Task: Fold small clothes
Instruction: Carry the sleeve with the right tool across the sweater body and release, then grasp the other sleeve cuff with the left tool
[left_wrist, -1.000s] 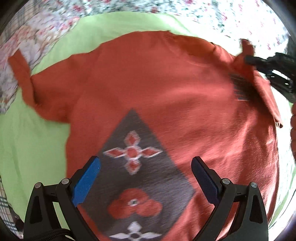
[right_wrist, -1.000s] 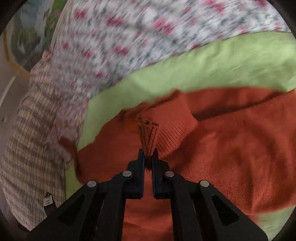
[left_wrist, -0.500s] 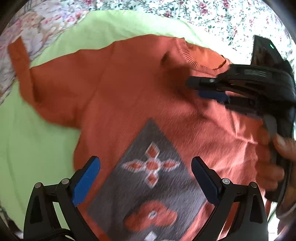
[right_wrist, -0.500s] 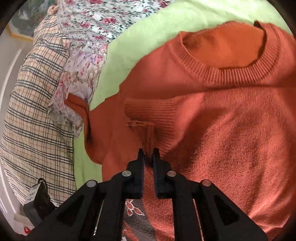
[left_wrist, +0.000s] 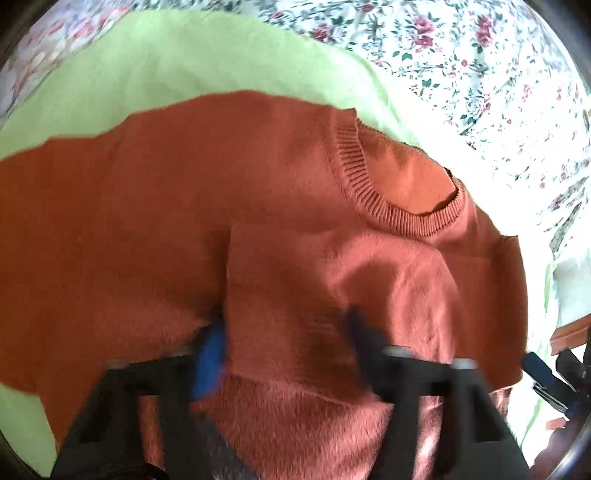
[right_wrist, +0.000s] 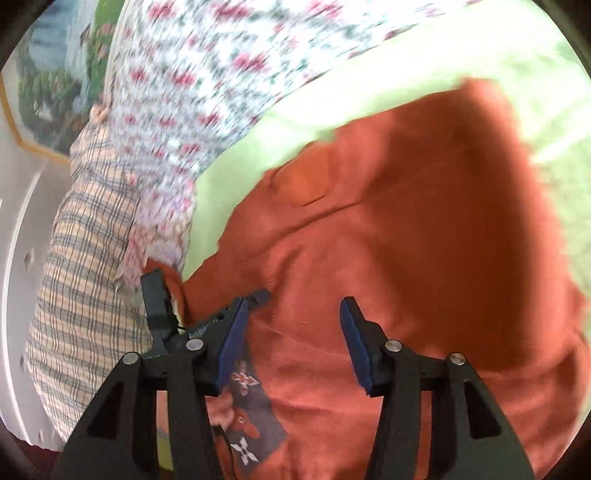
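Observation:
An orange knit sweater (left_wrist: 147, 221) lies face up on a lime green cloth (left_wrist: 184, 55), its ribbed collar (left_wrist: 369, 192) at the upper right. One sleeve (left_wrist: 295, 280) lies folded across the chest. My left gripper (left_wrist: 286, 343) is blurred and its jaws are closing, with the end of that sleeve between them and the pads still apart. My right gripper (right_wrist: 293, 339) hangs over the sweater (right_wrist: 424, 221) with its jaws opening and nothing between them. It also shows at the right edge of the left wrist view. The dark patterned panel (right_wrist: 255, 417) peeks out below.
A floral bedsheet (left_wrist: 480, 55) surrounds the green cloth. In the right wrist view a plaid fabric (right_wrist: 81, 258) lies at the left, with a framed picture (right_wrist: 48, 92) on the wall beyond it. The black frame of my left gripper (right_wrist: 157, 299) shows beside the plaid.
The right gripper carried the sleeve cuff across the chest, let it go and drew back with jaws apart. The left gripper moved up over the folded sleeve and its jaws narrowed.

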